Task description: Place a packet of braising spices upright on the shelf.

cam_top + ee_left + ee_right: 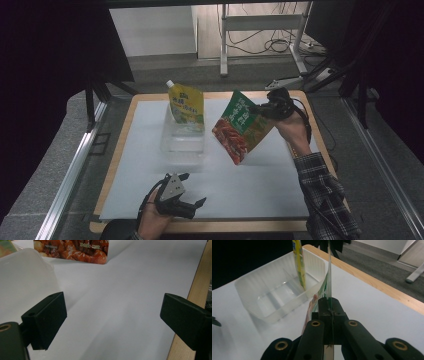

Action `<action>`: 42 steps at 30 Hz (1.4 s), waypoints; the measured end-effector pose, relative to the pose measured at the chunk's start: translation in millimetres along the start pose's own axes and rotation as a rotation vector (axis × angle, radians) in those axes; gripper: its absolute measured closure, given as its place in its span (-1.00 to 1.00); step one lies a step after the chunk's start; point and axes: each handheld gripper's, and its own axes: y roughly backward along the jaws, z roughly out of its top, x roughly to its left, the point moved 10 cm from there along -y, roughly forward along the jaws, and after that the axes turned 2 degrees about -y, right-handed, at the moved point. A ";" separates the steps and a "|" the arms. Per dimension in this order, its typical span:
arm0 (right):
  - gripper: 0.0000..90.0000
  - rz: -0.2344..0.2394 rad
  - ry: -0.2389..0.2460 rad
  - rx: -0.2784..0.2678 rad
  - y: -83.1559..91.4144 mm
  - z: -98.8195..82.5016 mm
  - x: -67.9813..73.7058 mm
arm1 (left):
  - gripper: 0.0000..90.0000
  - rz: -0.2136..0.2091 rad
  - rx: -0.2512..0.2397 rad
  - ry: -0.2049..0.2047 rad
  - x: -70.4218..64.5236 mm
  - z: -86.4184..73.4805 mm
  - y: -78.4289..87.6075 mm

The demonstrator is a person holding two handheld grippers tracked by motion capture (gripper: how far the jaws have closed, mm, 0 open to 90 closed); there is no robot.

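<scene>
Currently listed: right gripper [263, 108], jaws pressed together on the upper edge of a green and red food pouch [240, 127], which hangs tilted above the white sheet [250, 185], clear of it, just right of a clear plastic tub [182, 137]. From the right gripper view the pouch [328, 272] shows edge-on, pinched between the black jaws, its lower part close beside the tub's [279, 295] near wall. Yellow spouted pouch [186, 103], standing upright in the tub, leaning against the far side; seen edge-on in the right gripper view [298, 262]. Left gripper [194, 189], jaws spread wide with nothing between them, held low at the near edge of the sheet, well apart from the tub. Left gripper view: tub [25, 277] at upper left, red bottom of the held pouch [75, 251] beyond it. Wooden table [120, 145] beneath the sheet, its rim showing all round.
</scene>
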 end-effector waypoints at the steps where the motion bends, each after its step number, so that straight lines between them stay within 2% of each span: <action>1: 0.98 0.005 0.006 -0.001 -0.4 2.5 2.5 | -0.85 0.000 0.001 -0.001 -0.2 -0.1 -0.1; 10: 0.98 0.015 0.058 0.001 -0.5 20.4 21.3 | -0.85 0.001 0.001 -0.004 -0.4 0.1 0.0; 16: 0.98 -0.009 0.087 0.000 1.5 31.2 23.0 | -0.85 0.003 0.000 -0.005 -0.4 0.2 0.0; 21: 0.98 -0.002 0.101 -0.007 5.1 39.9 24.4 | -0.85 0.002 -0.003 0.000 -0.3 0.4 0.3; 34: 0.98 0.094 0.128 -0.048 12.8 65.5 53.0 | -0.86 0.000 -0.010 0.001 -0.8 1.4 0.4; 42: 0.98 0.118 0.156 -0.045 4.4 77.5 64.2 | -0.86 -0.001 -0.016 0.004 -0.8 2.3 1.0</action>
